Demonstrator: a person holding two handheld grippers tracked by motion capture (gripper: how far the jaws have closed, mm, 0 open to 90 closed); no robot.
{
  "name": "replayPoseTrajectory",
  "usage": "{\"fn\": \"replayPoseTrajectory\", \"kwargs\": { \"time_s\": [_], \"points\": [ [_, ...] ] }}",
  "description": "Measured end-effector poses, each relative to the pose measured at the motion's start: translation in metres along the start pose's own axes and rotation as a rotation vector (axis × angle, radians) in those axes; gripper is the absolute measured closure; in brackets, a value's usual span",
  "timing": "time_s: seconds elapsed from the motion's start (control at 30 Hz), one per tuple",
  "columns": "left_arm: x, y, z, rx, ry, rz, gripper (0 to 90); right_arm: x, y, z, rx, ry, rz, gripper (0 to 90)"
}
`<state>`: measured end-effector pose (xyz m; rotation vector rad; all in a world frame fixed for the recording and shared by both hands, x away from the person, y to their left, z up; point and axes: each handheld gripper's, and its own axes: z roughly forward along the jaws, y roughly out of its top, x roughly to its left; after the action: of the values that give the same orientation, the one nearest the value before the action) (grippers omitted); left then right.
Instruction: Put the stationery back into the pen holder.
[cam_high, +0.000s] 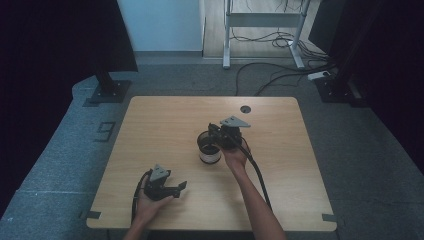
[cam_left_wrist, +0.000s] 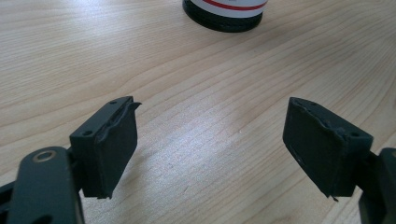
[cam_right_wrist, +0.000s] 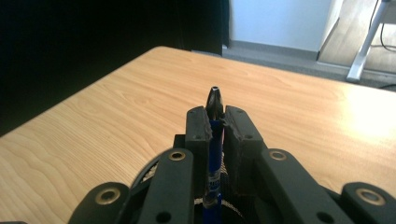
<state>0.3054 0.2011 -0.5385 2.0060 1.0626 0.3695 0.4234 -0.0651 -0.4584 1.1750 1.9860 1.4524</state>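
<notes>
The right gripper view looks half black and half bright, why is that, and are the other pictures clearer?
In the right gripper view the room's dark side goes black while the table glares at right; the pen in the right gripper stays sharp. The high view is dim, with dark edges. The left gripper view is evenly lit, with a soft sheen on the wood between the left gripper's jaws.

The wooden table (cam_high: 165, 125) is seen whole from above by the high view, looking forward and down, with floor and cables beyond the far edge. The left gripper view is set low and close over the tabletop near the near-left edge, aimed at the base of the black cup (cam_left_wrist: 225, 13), which is shared with the high view. The right gripper view is aimed across the table's far part toward a wall.
</notes>
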Motion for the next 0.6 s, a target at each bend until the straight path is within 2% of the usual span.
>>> {"fn": "replayPoseTrajectory", "kwargs": {
  "time_s": [0.13, 0.27, 0.4, 0.6],
  "points": [
    [0.0, 0.0, 0.0, 0.001, 0.002, 0.002, 18.2, -0.005, -0.001, 0.002, 0.004, 0.008, 0.029, 78.2],
    [-0.001, -0.001, 0.001, 0.002, 0.002, 0.01, 18.2, -0.011, 0.001, 0.004, 0.026, -0.021, 0.041, 77.0],
    [-0.001, -0.001, 0.001, 0.006, 0.005, 0.013, 18.2, -0.016, -0.002, 0.004, 0.043, -0.032, 0.045, 76.3],
    [0.0, -0.001, 0.001, 0.004, 0.007, 0.008, 18.2, -0.017, -0.005, 0.003, 0.04, -0.034, 0.038, 75.0]
  ]
}}
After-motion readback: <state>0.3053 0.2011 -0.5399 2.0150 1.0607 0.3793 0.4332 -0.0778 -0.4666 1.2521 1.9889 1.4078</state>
